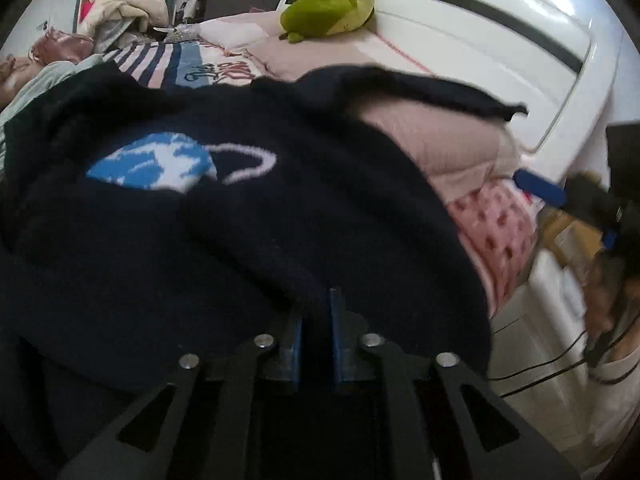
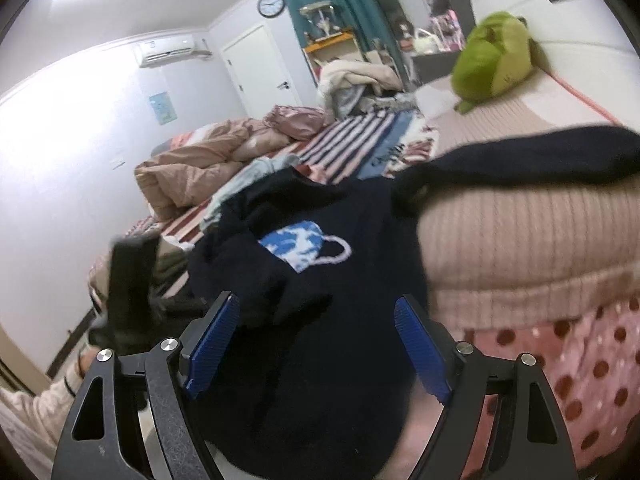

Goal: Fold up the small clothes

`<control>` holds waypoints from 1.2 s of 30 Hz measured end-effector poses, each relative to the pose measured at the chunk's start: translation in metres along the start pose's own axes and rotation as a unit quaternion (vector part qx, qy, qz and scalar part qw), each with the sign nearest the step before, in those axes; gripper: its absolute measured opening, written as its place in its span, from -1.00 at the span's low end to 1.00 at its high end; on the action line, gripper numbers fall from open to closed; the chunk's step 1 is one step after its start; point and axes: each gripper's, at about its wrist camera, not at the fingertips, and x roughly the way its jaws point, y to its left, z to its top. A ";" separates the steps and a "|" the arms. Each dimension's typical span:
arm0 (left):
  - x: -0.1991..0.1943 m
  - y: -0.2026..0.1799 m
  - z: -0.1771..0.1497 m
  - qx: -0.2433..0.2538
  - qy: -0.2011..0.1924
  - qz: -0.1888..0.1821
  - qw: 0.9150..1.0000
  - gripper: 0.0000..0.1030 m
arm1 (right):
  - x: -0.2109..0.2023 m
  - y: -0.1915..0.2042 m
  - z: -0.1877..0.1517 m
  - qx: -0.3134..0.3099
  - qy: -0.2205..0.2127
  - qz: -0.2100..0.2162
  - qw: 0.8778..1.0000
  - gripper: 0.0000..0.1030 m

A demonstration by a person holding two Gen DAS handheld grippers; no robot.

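Two grippers on one dark sweater (image 1: 248,216), which lies draped over the bed (image 1: 440,144) edge, its blue planet patch (image 1: 152,166) ahead of both. Your left gripper (image 1: 316,320) is clenched on a ridge of the knit; cloth bunches up between the blue pads right at the tips. Your right gripper (image 2: 318,344) is spread wide, pads standing either side of the sweater's near edge, gripping nothing. A sleeve (image 2: 520,156) trails off ahead and right of it, across the pink cover.

Risks, as you stand:
- The left pinch looks shallow, only a thin fold. Pull hard and the knit likely slides out.
- Right closes on a lump of layers, not a single edge, and your fold comes out crooked. The cloth under it is already rumpled.
- Much of the sweater hangs over the bed edge below you. Let go with the left before the right holds, and the weight may drag it floorward.
- The stray sleeve may fold in under the body unnoticed.
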 end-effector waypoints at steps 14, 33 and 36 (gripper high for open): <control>-0.159 0.037 -0.021 -0.019 -0.179 0.170 0.969 0.75 | 0.063 0.049 0.004 -0.032 0.059 0.063 0.996 0.52; -0.223 0.111 -0.088 -0.152 -0.204 0.132 0.958 0.76 | 0.157 0.087 0.009 -0.107 0.121 -0.086 0.983 -0.88; -0.215 0.112 -0.084 -0.153 -0.201 0.117 0.961 0.76 | 0.111 0.069 -0.003 -0.065 0.104 -0.087 0.989 -0.88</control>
